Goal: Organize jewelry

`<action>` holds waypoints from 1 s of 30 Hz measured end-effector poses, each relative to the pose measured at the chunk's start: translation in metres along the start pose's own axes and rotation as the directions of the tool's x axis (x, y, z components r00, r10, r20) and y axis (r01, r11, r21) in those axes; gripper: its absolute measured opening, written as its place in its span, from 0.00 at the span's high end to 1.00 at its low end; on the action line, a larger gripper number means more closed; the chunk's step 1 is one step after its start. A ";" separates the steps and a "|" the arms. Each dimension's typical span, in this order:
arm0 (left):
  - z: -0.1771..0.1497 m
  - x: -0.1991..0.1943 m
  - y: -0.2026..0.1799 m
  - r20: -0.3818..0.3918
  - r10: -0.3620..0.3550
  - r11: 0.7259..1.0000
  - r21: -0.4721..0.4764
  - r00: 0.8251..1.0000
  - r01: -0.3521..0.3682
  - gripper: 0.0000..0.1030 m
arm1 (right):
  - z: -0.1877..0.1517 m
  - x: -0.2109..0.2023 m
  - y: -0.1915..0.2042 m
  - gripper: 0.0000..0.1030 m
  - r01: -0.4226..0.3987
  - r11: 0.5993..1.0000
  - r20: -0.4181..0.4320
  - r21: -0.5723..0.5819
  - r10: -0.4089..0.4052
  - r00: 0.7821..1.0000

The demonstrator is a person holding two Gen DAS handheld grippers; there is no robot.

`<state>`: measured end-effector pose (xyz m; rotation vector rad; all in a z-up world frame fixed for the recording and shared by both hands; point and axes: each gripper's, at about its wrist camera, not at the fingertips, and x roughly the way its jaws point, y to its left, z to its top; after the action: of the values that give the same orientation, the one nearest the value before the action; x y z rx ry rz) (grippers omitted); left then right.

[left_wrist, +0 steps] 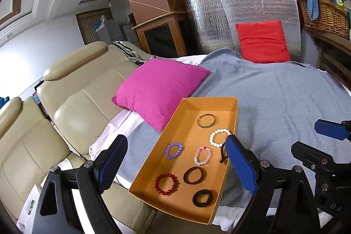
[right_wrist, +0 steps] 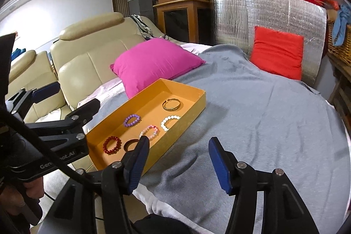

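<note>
Orange tray [left_wrist: 228, 100] is sitting on the grey blanket [left_wrist: 274, 102], just beside the pink pillow [left_wrist: 160, 89], long axis running away from the cameras toward the red cushion [left_wrist: 263, 42]. Everything visible is lying inside the tray: gold bangle [left_wrist: 206, 120] at the far end, white beads [left_wrist: 219, 137] nearer along the right wall, purple beads [left_wrist: 174, 150] by the left wall, pink-white beads [left_wrist: 203, 155] mid-tray, red beads [left_wrist: 167, 184] and two dark bands [left_wrist: 194, 174] [left_wrist: 203, 197] at the near end. No jewelry showing on the blanket outside the tray.

Left gripper [left_wrist: 175, 168] is hovering over the tray's near end, jaws wide apart, holding nothing; a dark loop [left_wrist: 223, 154] is peeking past its right finger near the tray's right wall, contact unclear. Right gripper [right_wrist: 178, 165] is hanging off the tray's near right corner over the blanket, also wide open and empty.

Left looks nearer to every piece; the tray lies ahead and to the left of the right gripper. Sorting looks about finished, or any regrouping would likely fall to the left.
</note>
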<state>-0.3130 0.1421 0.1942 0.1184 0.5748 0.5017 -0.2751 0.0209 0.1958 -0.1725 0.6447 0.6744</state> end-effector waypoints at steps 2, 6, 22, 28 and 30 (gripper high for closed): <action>0.000 -0.003 0.002 0.001 -0.002 1.000 -0.005 1.000 0.002 0.12 | 0.000 -0.005 0.004 0.41 0.005 1.000 0.007 -0.009 -0.005 1.000; -0.001 -0.008 0.006 0.006 -0.005 1.000 -0.021 1.000 0.005 0.12 | -0.001 -0.014 0.010 0.41 0.003 1.000 0.013 -0.017 -0.002 1.000; -0.006 -0.045 0.023 0.051 0.005 0.998 -0.057 0.999 -0.002 0.12 | -0.009 -0.042 0.027 0.41 -0.001 1.000 0.018 -0.031 0.002 1.000; -0.008 -0.051 0.037 0.055 0.017 0.997 -0.080 0.998 -0.012 0.12 | -0.003 -0.048 0.032 0.41 0.008 1.000 0.023 -0.014 -0.008 1.000; -0.010 -0.051 0.041 0.053 0.018 0.996 -0.085 0.998 -0.014 0.12 | 0.000 -0.048 0.036 0.41 0.008 1.000 0.020 -0.017 -0.008 1.000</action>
<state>-0.3727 0.1529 0.2215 0.0552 0.4998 0.5362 -0.3260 0.0234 0.2269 -0.1843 0.6191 0.6731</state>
